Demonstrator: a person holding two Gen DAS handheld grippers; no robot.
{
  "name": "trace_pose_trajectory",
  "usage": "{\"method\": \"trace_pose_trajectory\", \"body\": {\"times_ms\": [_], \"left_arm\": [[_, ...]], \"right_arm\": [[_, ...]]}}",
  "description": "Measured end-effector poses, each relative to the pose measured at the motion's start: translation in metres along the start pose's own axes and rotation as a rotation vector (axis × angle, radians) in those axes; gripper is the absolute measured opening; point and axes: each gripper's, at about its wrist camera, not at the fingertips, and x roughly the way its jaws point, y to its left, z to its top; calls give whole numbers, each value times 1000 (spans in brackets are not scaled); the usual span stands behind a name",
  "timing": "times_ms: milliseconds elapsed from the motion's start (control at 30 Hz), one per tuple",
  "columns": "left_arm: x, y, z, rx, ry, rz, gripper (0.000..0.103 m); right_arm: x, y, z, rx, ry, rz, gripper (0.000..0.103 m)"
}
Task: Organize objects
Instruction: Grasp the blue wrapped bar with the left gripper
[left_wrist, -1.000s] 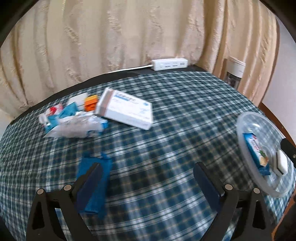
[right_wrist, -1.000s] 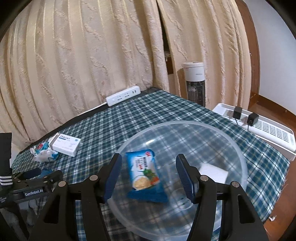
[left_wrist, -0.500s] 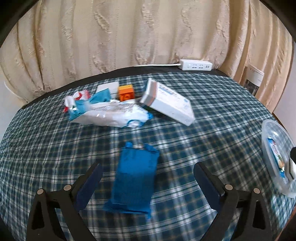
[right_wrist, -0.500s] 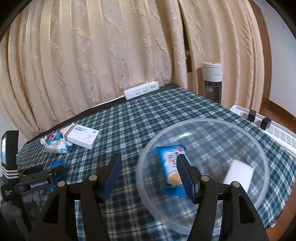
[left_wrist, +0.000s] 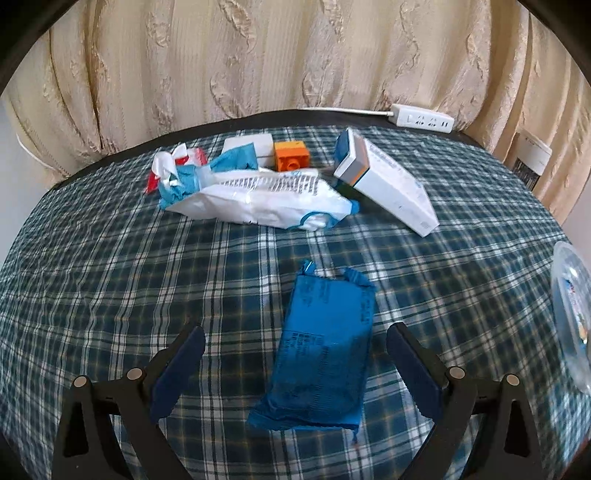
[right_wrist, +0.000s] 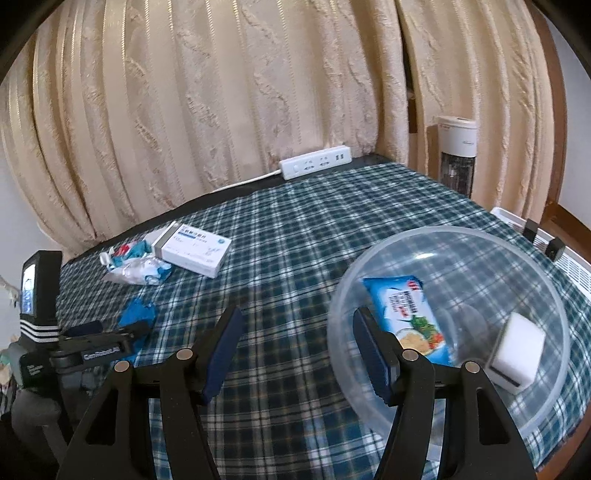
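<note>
left gripper (left_wrist: 295, 365): wide open, holding nothing. a second ago it sat off to the side; now the blue packet (left_wrist: 325, 354) lies right between its fingers.
right gripper (right_wrist: 297, 354): open too and empty, moved off the clear bowl (right_wrist: 532, 417) to its left edge.
bowl: already holds a snack pack (right_wrist: 406, 317) and a white block (right_wrist: 517, 350).
pile: white bag (left_wrist: 266, 195), box (left_wrist: 388, 184), orange brick (left_wrist: 291, 157) wait at the back of the table (left_wrist: 110, 295).
meaning: the blue packet looks like the next thing to grab.

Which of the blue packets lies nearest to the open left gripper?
The plain dark blue packet, lying alone between the left gripper fingers; the others are far off.
</note>
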Motion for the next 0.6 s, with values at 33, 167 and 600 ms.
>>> {"method": "trace_pose_trajectory", "body": {"times_ms": [33,167,600], "left_arm": [[2,1,0,0,5,2,100],[6,4,-1,-12,21,3,95],[5,-1,-2,13,16,-16,74]], "right_arm": [[2,1,1,-4,6,8,66],[10,7,3,-6,28,37,68],[34,21,7,-7,96,92,69]]}}
